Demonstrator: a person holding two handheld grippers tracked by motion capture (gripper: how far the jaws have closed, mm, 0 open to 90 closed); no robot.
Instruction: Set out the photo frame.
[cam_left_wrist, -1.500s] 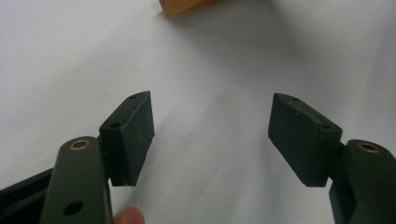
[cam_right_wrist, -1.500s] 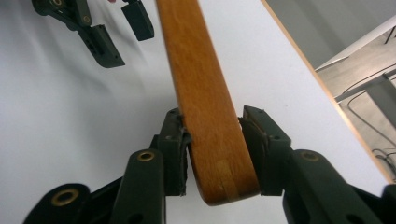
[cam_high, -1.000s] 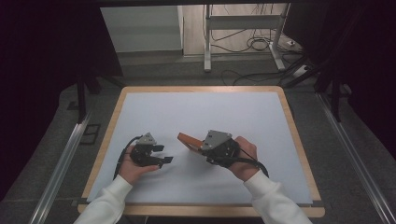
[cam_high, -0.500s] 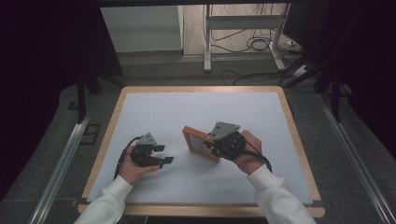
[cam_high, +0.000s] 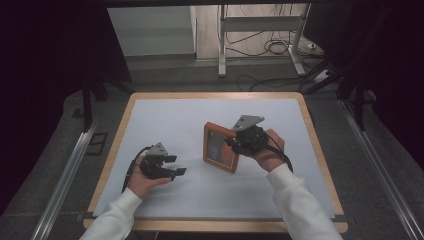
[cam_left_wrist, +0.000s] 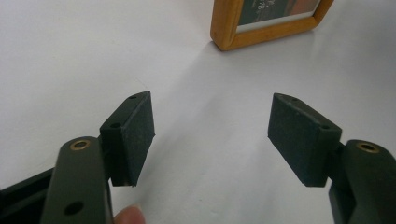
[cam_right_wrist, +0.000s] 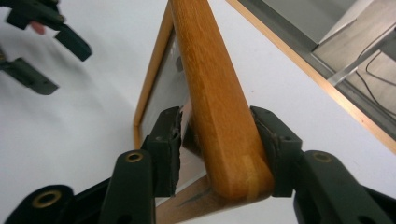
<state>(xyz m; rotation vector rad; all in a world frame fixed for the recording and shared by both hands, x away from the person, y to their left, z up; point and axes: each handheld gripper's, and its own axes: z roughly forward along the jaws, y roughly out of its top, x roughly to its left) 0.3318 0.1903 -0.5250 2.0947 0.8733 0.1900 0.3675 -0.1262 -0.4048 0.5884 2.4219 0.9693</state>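
Wooden picture frame (cam_high: 219, 148) standing tilted on edge near the middle of the white table top (cam_high: 165, 120), its glazed face turned toward the left side of the table; lower edge seemingly resting on the white surface, upper part leaning.

Right gripper (cam_high: 235, 143) clamped on the frame's right-hand rail, just beside the frame and touching it; seen in the right gripper view (cam_right_wrist: 219, 149) with both black pads pressed against the rounded wooden rail, one on the glass side, one on the outer side; grey three-cornered plate on top; right hand (cam_high: 267, 150) behind it, away from the frame.

Left gripper (cam_high: 175, 165) to the left of the frame and nearer the person, apart from it, holding nothing; jaws spread wide in the left gripper view (cam_left_wrist: 210, 140), bare white surface between them, a corner of the frame ahead beyond the tips; left hand (cam_high: 142, 180) wrapped around its body, white sleeve behind.
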